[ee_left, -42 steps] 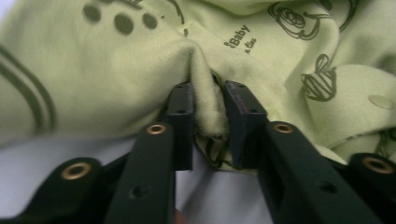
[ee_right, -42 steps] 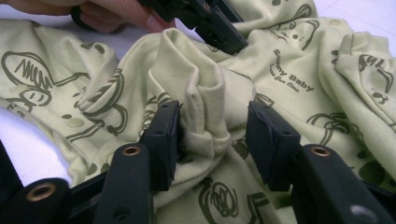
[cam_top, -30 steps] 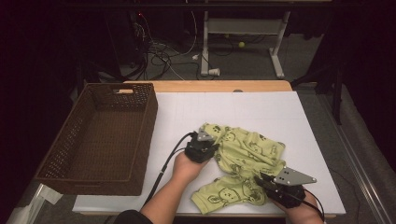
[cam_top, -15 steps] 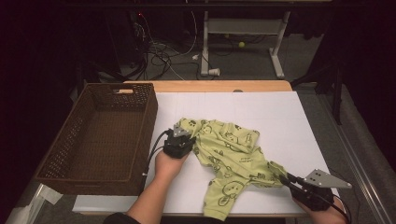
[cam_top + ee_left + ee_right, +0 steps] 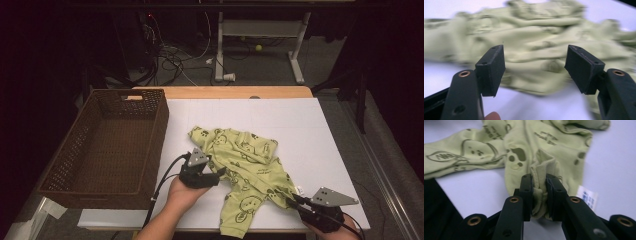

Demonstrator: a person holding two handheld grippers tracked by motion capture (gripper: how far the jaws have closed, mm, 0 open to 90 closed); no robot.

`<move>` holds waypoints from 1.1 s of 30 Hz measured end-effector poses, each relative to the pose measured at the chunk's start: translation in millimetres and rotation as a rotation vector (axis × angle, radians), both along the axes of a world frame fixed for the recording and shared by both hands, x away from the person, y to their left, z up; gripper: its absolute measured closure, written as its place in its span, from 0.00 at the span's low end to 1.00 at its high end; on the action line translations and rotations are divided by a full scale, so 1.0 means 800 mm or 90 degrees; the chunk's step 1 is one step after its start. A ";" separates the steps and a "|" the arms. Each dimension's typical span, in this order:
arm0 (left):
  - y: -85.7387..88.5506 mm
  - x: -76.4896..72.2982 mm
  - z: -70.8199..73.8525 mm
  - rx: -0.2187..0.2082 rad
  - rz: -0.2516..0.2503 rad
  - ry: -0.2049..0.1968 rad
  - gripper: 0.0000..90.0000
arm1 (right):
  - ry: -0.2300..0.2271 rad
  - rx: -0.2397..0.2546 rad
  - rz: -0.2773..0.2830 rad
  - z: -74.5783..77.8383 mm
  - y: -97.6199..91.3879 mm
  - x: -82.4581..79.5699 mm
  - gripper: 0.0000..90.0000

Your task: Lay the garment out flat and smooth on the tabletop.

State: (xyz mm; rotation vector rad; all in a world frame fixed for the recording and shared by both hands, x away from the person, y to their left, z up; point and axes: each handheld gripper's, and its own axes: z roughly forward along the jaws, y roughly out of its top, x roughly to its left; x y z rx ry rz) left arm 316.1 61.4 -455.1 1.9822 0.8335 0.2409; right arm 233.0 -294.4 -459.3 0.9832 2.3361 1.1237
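Observation:
A light green baby garment (image 5: 245, 160) with dark printed faces lies spread on the white table (image 5: 310, 130). My left gripper (image 5: 220, 175) sits at the garment's left edge, near a sleeve. Its jaws have just been opening and nothing is between them. In the left gripper view the blurred garment (image 5: 536, 37) lies just beyond the open left gripper (image 5: 535, 67). My right gripper (image 5: 295, 202) is at the near right corner, shut on the garment's hem. The right gripper view has the right gripper (image 5: 539, 187) pinching a fold of the garment (image 5: 524, 145).
A brown wicker basket (image 5: 159, 135) stands on the table's left side with nothing visible in it. A white label (image 5: 587, 195) sticks out of the garment beside my right jaws. Cables and a desk frame (image 5: 260, 40) lie on the dark floor beyond the far edge.
My left gripper opened, let go of the garment and drew back toward the near edge. The garment was pulled out wider and flatter. My right gripper kept its hold on the hem.

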 end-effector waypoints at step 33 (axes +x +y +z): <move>0.010 -0.049 -0.016 0.048 -0.024 0.007 0.89 | -0.088 0.026 -0.005 0.035 0.050 0.086 0.65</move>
